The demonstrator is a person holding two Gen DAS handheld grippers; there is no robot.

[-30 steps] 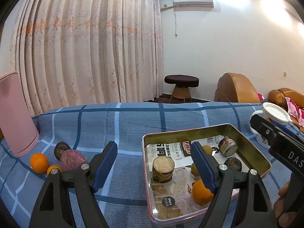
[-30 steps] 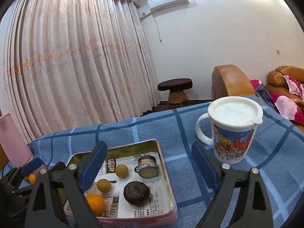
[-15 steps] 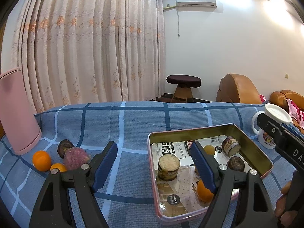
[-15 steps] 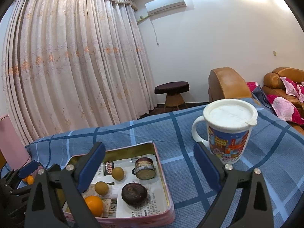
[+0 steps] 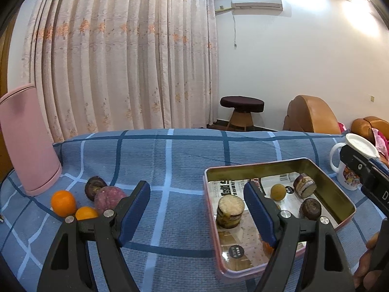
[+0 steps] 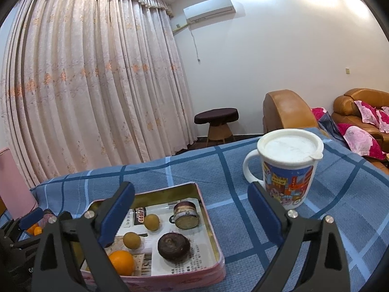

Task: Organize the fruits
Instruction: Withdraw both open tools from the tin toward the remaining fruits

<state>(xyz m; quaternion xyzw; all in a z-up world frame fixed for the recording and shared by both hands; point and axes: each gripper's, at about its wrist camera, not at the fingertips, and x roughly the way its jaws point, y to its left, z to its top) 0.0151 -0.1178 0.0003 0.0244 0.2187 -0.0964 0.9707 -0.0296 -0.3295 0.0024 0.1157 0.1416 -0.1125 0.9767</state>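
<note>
Both views slid sideways: the tin tray [image 5: 325,170] drifted right past the left gripper [image 5: 197,209], which hung wide open and empty over the blue checked cloth [image 5: 170,155]. Wide and empty too was the right gripper [image 6: 192,211], above the tray. Loose oranges [image 5: 62,203] sat by the pink container [image 5: 26,141]; a careless reach could roll them away.

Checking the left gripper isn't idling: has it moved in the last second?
Yes. In the left wrist view the tin tray has slid rightward behind the left gripper, so it is swinging left, toward the loose oranges.
</note>
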